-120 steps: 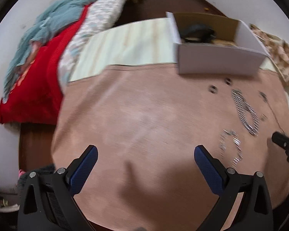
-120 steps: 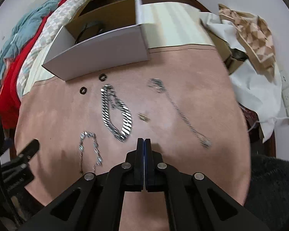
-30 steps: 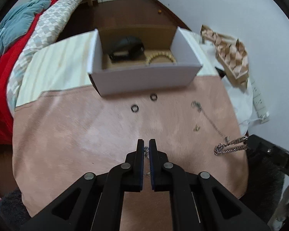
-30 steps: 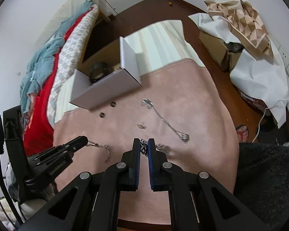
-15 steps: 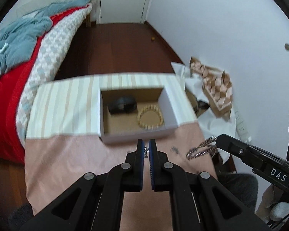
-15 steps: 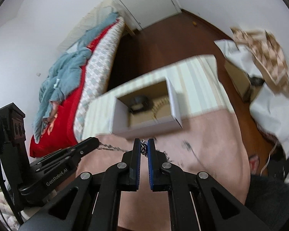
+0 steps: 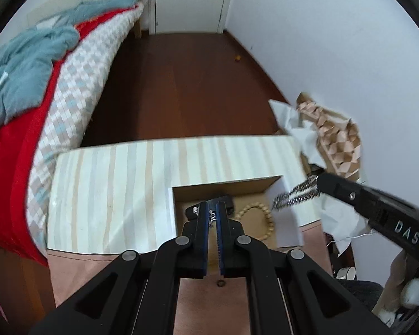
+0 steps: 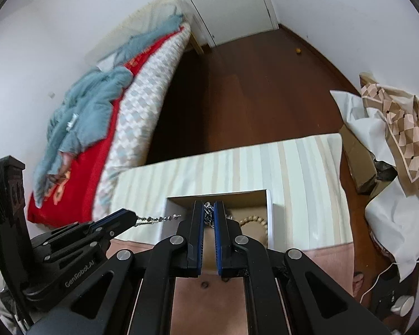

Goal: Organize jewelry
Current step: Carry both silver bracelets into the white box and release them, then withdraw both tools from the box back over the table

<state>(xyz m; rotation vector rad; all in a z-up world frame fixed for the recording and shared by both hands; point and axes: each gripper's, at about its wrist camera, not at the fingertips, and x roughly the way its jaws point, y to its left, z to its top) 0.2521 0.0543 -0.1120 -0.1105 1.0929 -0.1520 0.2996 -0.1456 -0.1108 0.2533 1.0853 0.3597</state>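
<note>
My left gripper [image 7: 212, 209] is shut on a thin silver chain [image 7: 211, 218] and hangs over the open white cardboard box [image 7: 289, 229]. From the right wrist view that chain [image 8: 156, 219] trails off the left gripper's tip [image 8: 131, 217]. My right gripper [image 8: 208, 209] is shut on a thick silver curb chain [image 8: 208, 213], also above the box [image 8: 268, 217]; this chain [image 7: 293, 196] dangles at the box's right wall. Inside the box lie a beaded bracelet [image 7: 255, 222] and a dark item [image 7: 229, 202].
The box stands on a striped cloth [image 7: 111, 195] at the far end of a pink-covered table [image 7: 209, 301]. A small dark ring [image 7: 221, 282] lies on the pink cover. A bed with red and teal bedding [image 7: 19, 89] is left; paper and cardboard [image 7: 329, 131] right.
Both grippers, each holding its chain, have lifted off the pink table and moved forward to hang over the box. The box now sits right under the fingertips.
</note>
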